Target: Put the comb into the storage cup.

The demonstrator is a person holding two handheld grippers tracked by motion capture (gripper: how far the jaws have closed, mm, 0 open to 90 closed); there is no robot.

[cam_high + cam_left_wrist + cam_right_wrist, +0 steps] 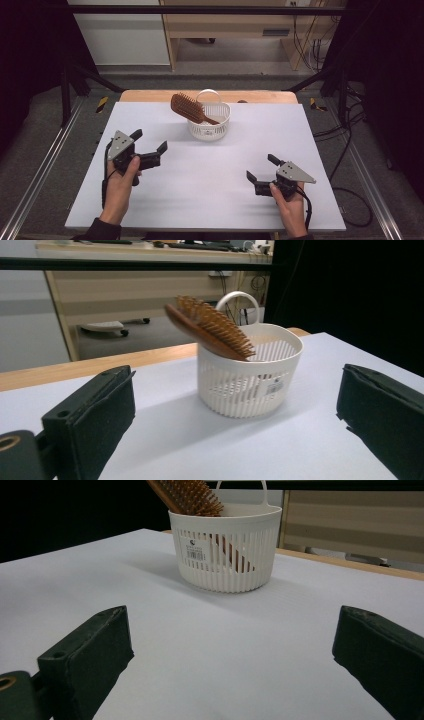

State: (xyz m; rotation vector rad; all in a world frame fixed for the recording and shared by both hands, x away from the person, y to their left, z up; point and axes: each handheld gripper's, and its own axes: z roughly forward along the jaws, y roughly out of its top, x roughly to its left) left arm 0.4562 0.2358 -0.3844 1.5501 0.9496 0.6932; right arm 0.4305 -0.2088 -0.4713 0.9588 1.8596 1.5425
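The left gripper (pixel 149 141) rests low over the near left of the white worktop (pixel 165 200), held in a hand (pixel 120 187) whose forearm comes in from the bottom edge; its fingers (pixel 95 412) stand wide apart, gripping nothing. The right gripper (pixel 260 167) sits near the right front in the other hand (pixel 289 202), fingers (pixel 90 647) also spread and empty. Both point toward a small round white plastic basket (pixel 210 127) with slatted walls and a loop handle, standing at the far middle. A brown wooden hairbrush (pixel 187 107) leans in it, handle down, bristled oval head tilted out over the left rim.
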